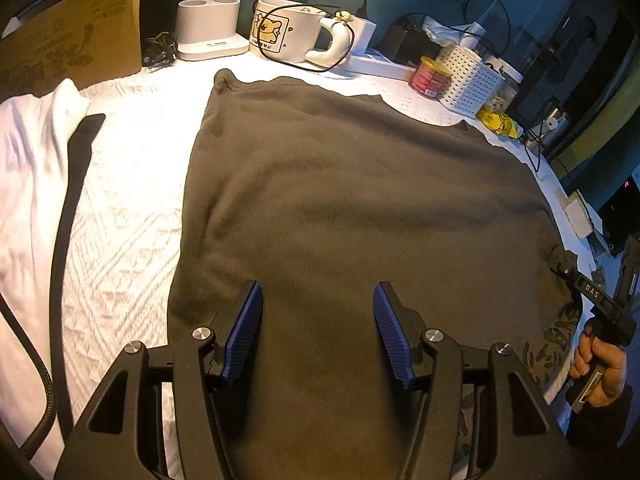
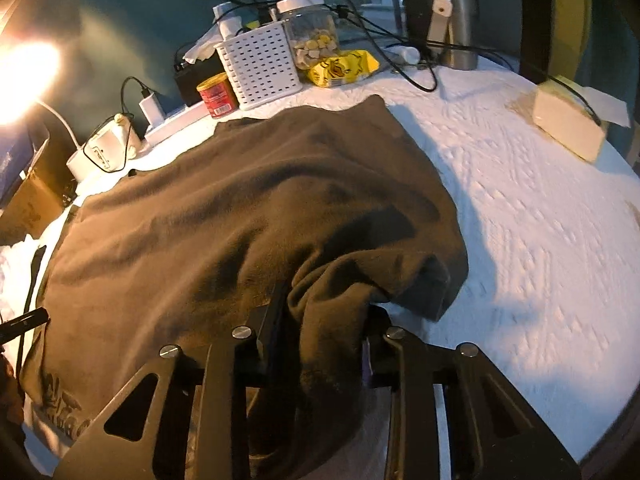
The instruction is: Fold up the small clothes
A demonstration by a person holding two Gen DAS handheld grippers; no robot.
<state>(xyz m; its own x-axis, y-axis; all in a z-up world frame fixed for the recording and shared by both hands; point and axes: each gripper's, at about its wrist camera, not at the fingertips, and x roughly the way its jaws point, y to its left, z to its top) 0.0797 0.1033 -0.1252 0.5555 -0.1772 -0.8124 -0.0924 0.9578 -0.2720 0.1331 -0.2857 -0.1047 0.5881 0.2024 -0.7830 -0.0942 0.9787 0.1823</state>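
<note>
Left wrist view: left gripper (image 1: pixel 318 332) hangs just above the brown garment (image 1: pixel 352 208), blue ribbed pads (image 1: pixel 246 332) held moderately apart, nothing between them but the cloth lying flat underneath. The garment spreads ahead of the gripper over a white textured cover (image 1: pixel 128 208). To its left, a white cloth (image 1: pixel 28 168) with a black strap across it. Far ahead, a cream mug (image 1: pixel 286 32) with a cartoon print, a white lamp base (image 1: pixel 210 26), a red tin (image 1: pixel 430 76), a white perforated basket (image 1: pixel 470 80). Off to the right, a hand (image 1: pixel 600 364) grips the right gripper's handle at the garment's edge. Right wrist view: right gripper (image 2: pixel 324 320) has a bunched fold of the brown garment (image 2: pixel 240 208) pinched between its fingers, the jaws narrow and pressed on the cloth; the pads are buried in fabric. The rest of the garment lies ahead and to the left. Beyond it, the basket (image 2: pixel 260 66), a jar (image 2: pixel 312 28) of pale pieces, a yellow packet (image 2: pixel 344 67); to the right, a tissue box (image 2: pixel 568 120).
</note>
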